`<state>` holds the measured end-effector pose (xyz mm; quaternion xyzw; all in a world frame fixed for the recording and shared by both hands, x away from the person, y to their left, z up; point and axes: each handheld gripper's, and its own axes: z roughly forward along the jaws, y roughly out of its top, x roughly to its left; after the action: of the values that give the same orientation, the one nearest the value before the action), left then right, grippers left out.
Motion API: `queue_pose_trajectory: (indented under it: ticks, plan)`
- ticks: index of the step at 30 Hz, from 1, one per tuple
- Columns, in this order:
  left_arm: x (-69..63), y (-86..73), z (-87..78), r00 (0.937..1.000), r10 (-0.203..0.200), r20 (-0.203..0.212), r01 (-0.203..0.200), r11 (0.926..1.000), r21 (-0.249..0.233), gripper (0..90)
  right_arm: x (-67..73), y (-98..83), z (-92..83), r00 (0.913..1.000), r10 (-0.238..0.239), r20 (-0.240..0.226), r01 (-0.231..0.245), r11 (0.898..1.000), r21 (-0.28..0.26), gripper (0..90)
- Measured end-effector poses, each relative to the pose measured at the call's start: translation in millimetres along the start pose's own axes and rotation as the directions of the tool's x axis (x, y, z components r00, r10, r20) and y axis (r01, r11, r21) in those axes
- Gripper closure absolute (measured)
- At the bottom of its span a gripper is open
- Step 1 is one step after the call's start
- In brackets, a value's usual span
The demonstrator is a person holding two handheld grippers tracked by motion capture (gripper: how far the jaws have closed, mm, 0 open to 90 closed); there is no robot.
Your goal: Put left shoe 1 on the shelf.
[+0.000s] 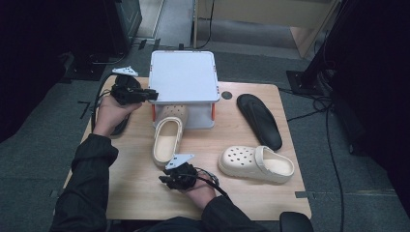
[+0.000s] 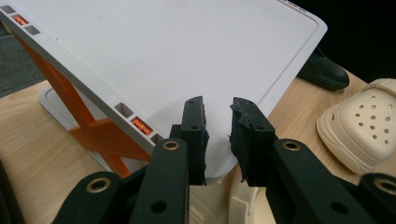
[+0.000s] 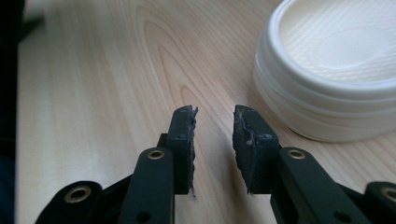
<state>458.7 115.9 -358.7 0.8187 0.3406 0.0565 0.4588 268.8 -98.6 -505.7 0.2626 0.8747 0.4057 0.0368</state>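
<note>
Left claw (image 1: 151, 93) sits at the near corner of the white plastic two-tier rack (image 1: 183, 77), jaws parted with nothing between, apparently steadying it. Right claw (image 1: 164, 179), parted and empty, hovers low over the wooden surface (image 1: 135, 193) beside the heel of the cream foam clog (image 1: 167, 139), whose toe lies under the rack, likely for pushing in.

Cream clog (image 1: 167, 140), sole down on the table, toe tucked under the white rack's (image 1: 183, 77) front edge, heel toward the near side; open heel rim pale and ridged (image 3: 336, 70). Rack upright, orange-braced (image 2: 88, 126).
</note>
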Motion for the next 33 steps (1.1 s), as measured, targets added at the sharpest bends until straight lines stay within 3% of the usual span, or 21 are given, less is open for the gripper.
queue_pose_trajectory:
  ticks: [7, 14, 33]
  plan:
    - [0.2, -0.2, 0.1, 1.0, 0.001, 0.0, -0.001, 1.0, -0.002, 75.6, -15.4, 8.7, 6.0, 0.9985, -0.017, 0.052, 0.016, 1.0, 0.013, 69.1]
    - [-0.2, -0.1, 0.0, 1.0, 0.003, -0.002, -0.003, 1.0, 0.001, 75.6, -32.7, 18.4, -2.5, 0.9935, 0.003, 0.114, 0.002, 0.999, -0.043, 66.7]
    - [0.0, -0.3, 0.4, 1.0, 0.0, 0.001, 0.0, 1.0, -0.003, 75.6, -71.2, 44.9, 7.2, 0.9892, -0.011, 0.146, 0.02, 0.998, -0.056, 65.3]
